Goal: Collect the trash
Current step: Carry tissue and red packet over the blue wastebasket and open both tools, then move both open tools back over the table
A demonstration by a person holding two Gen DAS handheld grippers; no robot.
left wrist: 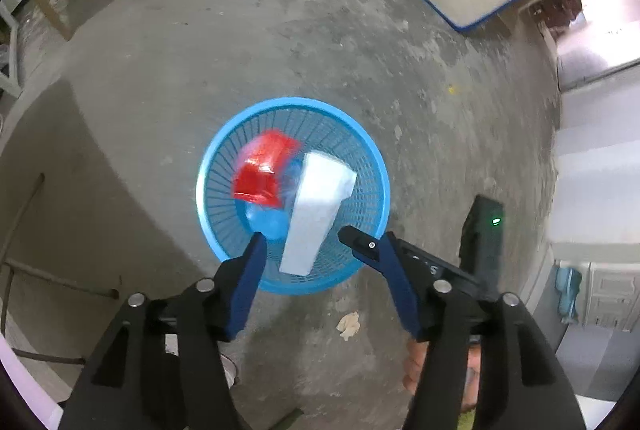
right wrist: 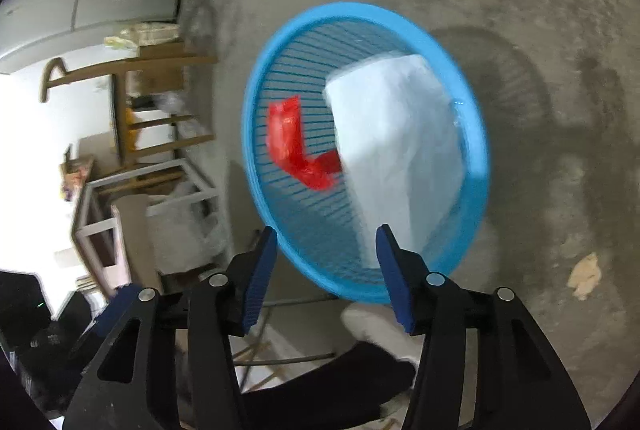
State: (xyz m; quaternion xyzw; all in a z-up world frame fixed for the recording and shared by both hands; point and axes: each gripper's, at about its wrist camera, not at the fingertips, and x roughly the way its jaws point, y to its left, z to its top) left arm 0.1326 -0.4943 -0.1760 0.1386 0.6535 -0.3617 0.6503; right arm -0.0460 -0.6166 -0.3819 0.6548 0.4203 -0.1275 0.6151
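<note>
I read this as the drop-off step: both hand-held grippers hang over the blue basket (left wrist: 210, 165) on the concrete floor (left wrist: 320, 41), the left hand-held gripper (left wrist: 302, 236) and the right hand-held gripper (right wrist: 326, 232) each with jaws apart and nothing between them. A red wrapper (left wrist: 262, 169) and a white block (left wrist: 316, 209) lie inside the basket. Next I judge I must go for the crumpled scrap (left wrist: 349, 325) lying on the floor just beside the basket's near side.
</note>
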